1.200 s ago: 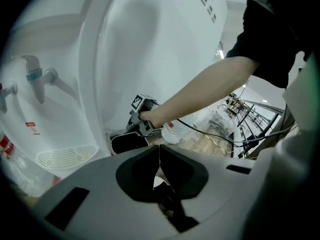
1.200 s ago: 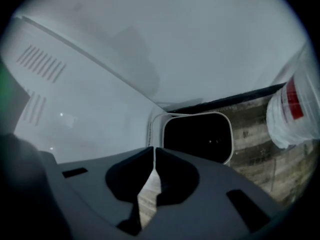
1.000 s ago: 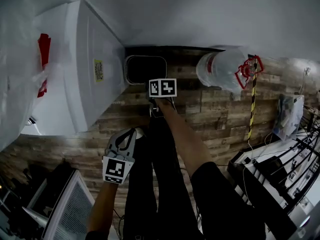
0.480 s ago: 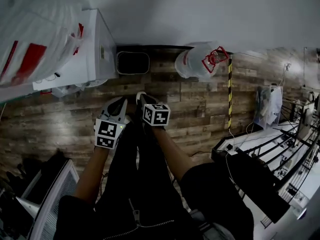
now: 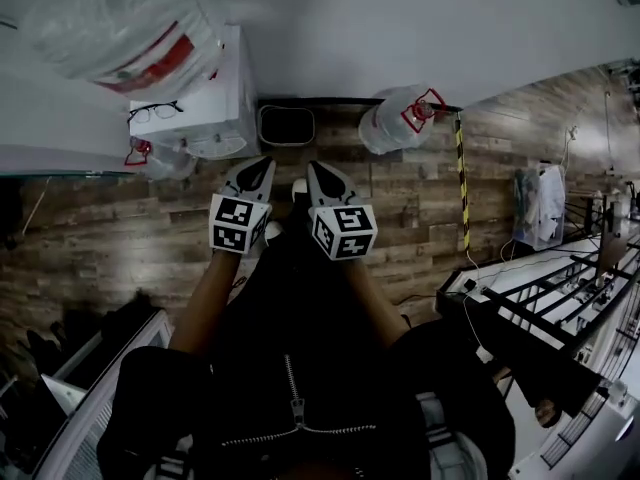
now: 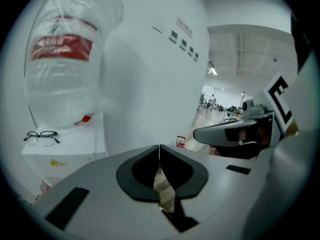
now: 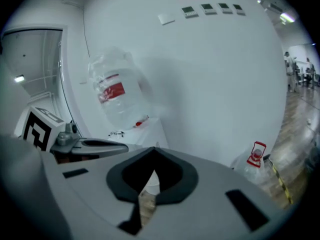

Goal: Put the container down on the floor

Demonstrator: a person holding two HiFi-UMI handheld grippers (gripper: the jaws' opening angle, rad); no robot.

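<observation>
Black-rimmed glasses (image 5: 153,112) lie on the white box-shaped water dispenser (image 5: 218,118), with a clear plastic red-capped water jug (image 5: 392,123) well to its right.

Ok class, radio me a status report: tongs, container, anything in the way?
Left tongs shut, empty. Right tongs shut, empty. Dark container down on floor by wall, nothing holding it. Water jug lying to its right, apart.

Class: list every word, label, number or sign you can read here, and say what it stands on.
No text can be read.
Red label on the water bottle: print blurred.
Yellow sticker on the dispenser: blurred.
Wall signs: too small.
</observation>
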